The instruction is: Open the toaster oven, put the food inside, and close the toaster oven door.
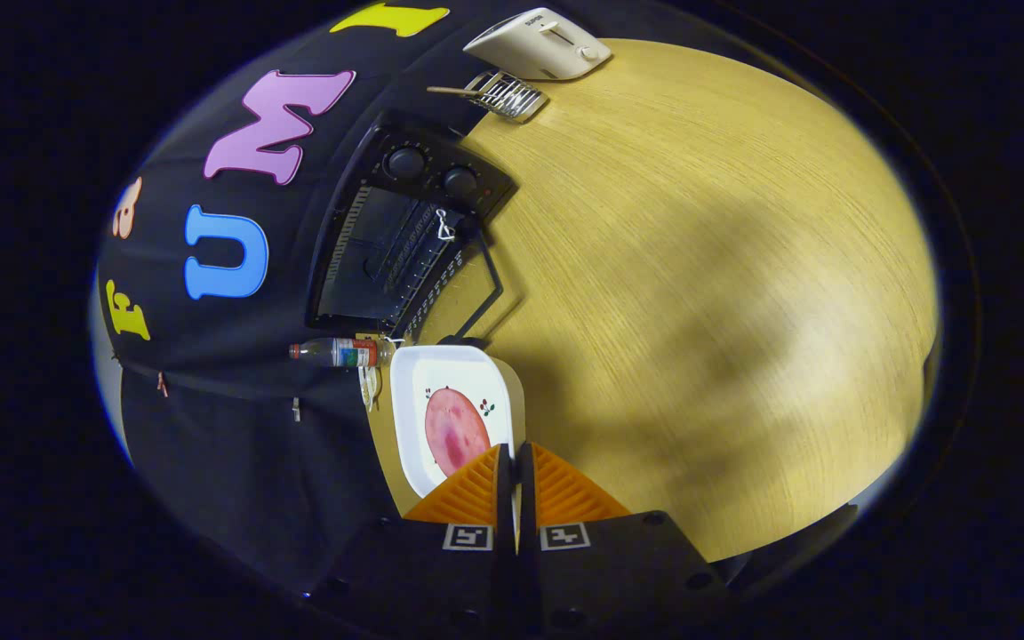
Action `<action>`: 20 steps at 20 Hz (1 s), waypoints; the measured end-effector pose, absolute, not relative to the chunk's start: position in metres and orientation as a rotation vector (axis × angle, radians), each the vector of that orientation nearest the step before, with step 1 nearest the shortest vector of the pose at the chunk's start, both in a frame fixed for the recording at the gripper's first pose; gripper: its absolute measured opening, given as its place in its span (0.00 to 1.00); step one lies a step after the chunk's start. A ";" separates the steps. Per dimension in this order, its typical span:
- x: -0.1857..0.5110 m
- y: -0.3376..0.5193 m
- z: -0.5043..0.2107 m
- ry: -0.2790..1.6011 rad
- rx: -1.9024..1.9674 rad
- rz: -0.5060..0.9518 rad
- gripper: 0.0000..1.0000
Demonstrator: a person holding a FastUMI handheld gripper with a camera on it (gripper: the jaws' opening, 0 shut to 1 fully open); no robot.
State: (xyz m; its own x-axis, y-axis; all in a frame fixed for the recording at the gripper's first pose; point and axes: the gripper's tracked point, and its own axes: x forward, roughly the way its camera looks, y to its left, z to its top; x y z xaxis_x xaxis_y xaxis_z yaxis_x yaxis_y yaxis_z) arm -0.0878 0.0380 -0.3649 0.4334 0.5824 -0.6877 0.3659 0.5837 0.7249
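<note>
Item, a clear plastic bottle (pixel 339 352) with a red cap lay against the booth wall, just beside the near corner of the oven. Item, the black toaster oven (pixel 405 240) with two round knobs stood against that wall, its glass door (pixel 454 289) dropped open onto the light wooden table (pixel 699 293). Item, a white rounded-square plate (pixel 414 391) sat near the open door, carrying the food, a round pink slice of ham-like meat (pixel 454 431). Item, my gripper (pixel 515 458) held the plate's near rim; my fingers stood nearly together with the thin white edge pinched between them, and the slice lay just ahead of the tips. Item, a small wire rack (pixel 508 93) with a wooden handle rested on the table beyond the oven. Item, a white slot toaster (pixel 539 44) lay just past the rack.
</note>
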 end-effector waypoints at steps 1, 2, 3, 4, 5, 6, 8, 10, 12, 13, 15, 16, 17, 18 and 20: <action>-0.080 0.049 -0.362 1.147 1.016 0.149 0.05; -0.071 0.058 -0.359 1.125 1.046 0.123 0.05; -0.061 0.067 -0.355 1.100 1.085 0.088 0.05; -0.050 0.075 -0.351 1.071 1.121 0.055 0.05; -0.039 0.082 -0.348 1.040 1.150 0.024 0.05; -0.029 0.089 -0.345 1.013 1.173 -0.008 0.05; -0.011 0.098 -0.344 0.968 1.215 -0.076 0.05; 0.007 0.105 -0.345 0.937 1.265 -0.137 0.05; 0.024 0.110 -0.348 0.911 1.308 -0.190 0.05; 0.033 0.111 -0.349 0.893 1.320 -0.214 0.05; 0.049 0.110 -0.352 0.859 1.331 -0.260 0.05; 0.057 0.109 -0.354 0.841 1.334 -0.281 0.05; 0.064 0.109 -0.356 0.825 1.339 -0.300 0.05; 0.070 0.109 -0.359 0.813 1.347 -0.320 0.05; 0.081 0.110 -0.365 0.791 1.370 -0.362 0.05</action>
